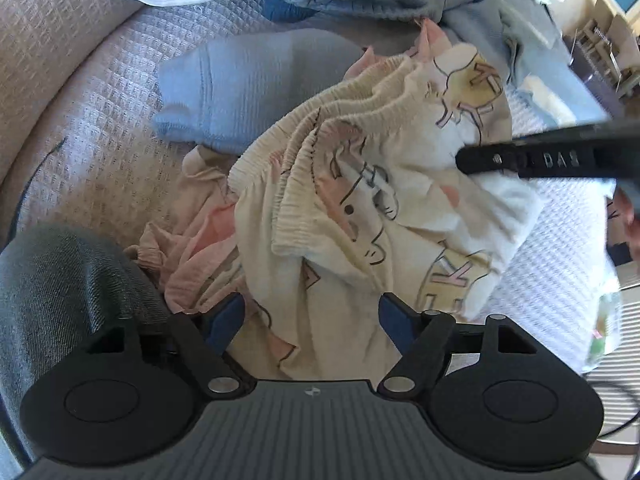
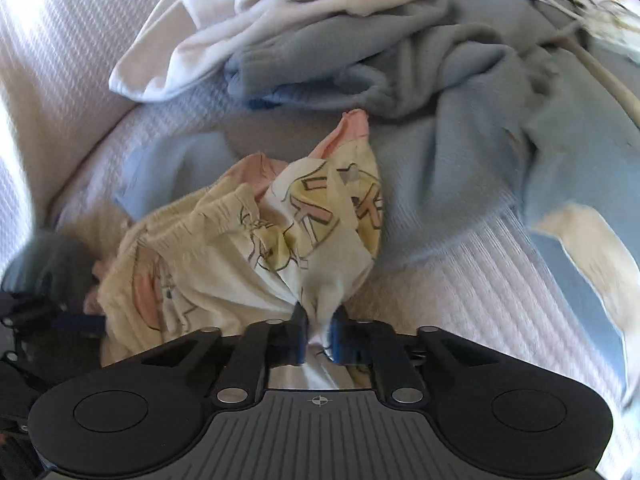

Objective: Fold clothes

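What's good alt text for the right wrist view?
The right gripper is shut on a bunched edge of a cream cartoon-print garment lying on a white waffle-textured cover. Crumpled pale blue clothes and white clothes are heaped behind.

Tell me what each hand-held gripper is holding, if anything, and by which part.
The right hand-held gripper is shut on a bunched fold of plain fabric at the edge of the cream printed garment. The left hand-held gripper is open over the same garment, holding nothing.
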